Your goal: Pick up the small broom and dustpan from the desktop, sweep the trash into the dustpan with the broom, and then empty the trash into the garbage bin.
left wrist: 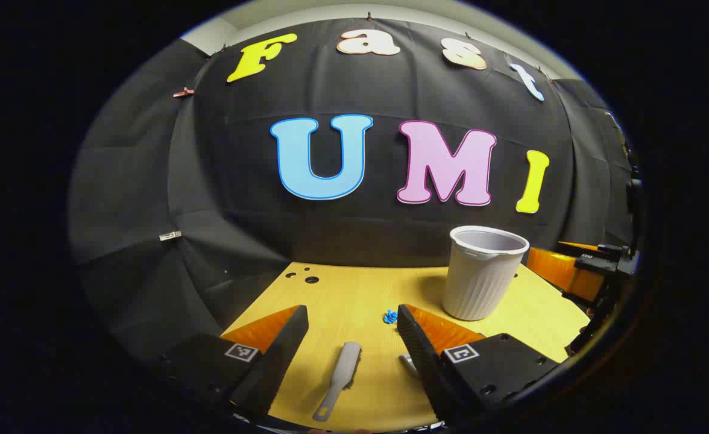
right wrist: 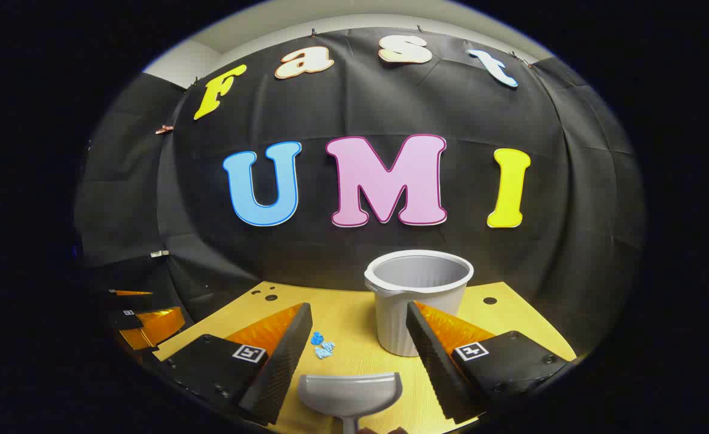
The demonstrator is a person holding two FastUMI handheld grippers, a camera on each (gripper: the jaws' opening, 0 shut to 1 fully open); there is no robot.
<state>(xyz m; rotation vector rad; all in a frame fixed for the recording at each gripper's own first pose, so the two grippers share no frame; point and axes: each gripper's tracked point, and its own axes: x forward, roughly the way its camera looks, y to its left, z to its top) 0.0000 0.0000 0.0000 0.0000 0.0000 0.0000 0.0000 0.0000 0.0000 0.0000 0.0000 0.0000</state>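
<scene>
Left gripper view: your left gripper (left wrist: 351,328) hangs jaws apart above the broom (left wrist: 339,378) near the desktop (left wrist: 360,295) front edge, so a crooked descent could nudge it away; right gripper view: right gripper (right wrist: 357,328), also apart, straddles the dustpan (right wrist: 349,393), blue trash (right wrist: 322,347) beyond, bin (right wrist: 418,301) behind, easily clipped.

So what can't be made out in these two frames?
- Dustpan handle: right gripper view, cut off by the bottom edge.
- Grey object beside the left tongs: left gripper view, mostly hidden by a finger.
- Blue trash: both views, too small to identify.
- Bin contents: rim hides the bottom.
</scene>
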